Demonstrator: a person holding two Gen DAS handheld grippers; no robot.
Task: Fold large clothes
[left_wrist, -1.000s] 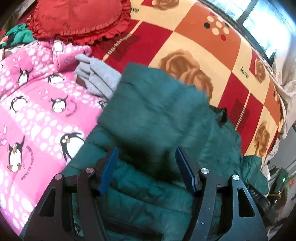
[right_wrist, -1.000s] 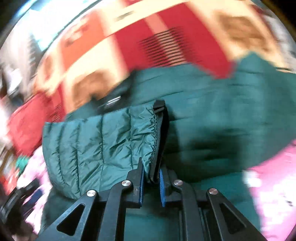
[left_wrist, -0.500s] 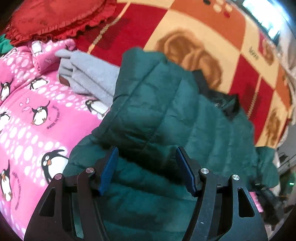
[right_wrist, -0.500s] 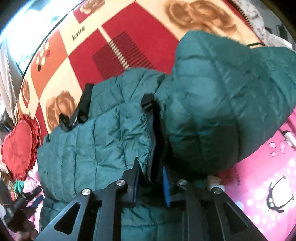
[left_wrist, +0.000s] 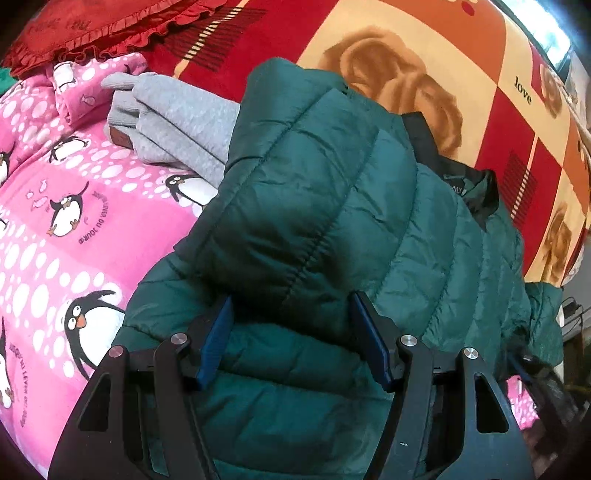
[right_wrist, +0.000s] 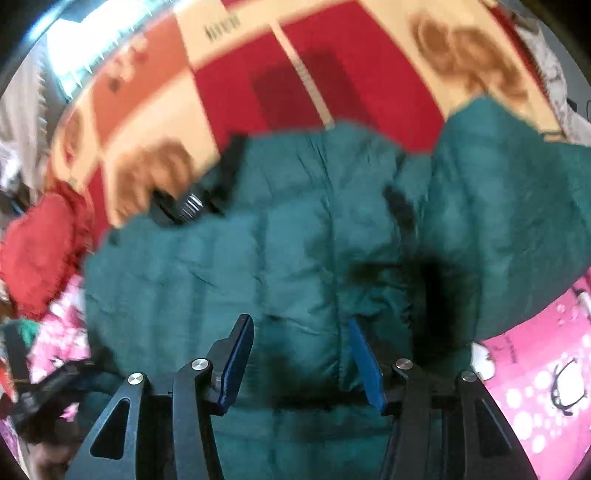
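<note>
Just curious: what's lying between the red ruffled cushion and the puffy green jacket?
In the left wrist view, a folded grey knit garment lies on the pink penguin-print blanket, between the red ruffled cushion and the quilted green jacket.

Both wrist views close above, facing forward-down, sharing the green jacket [left_wrist: 332, 221] [right_wrist: 295, 258]

Motion blur smears the right wrist view; the green jacket [right_wrist: 295, 266] runs past its bottom edge.
</note>
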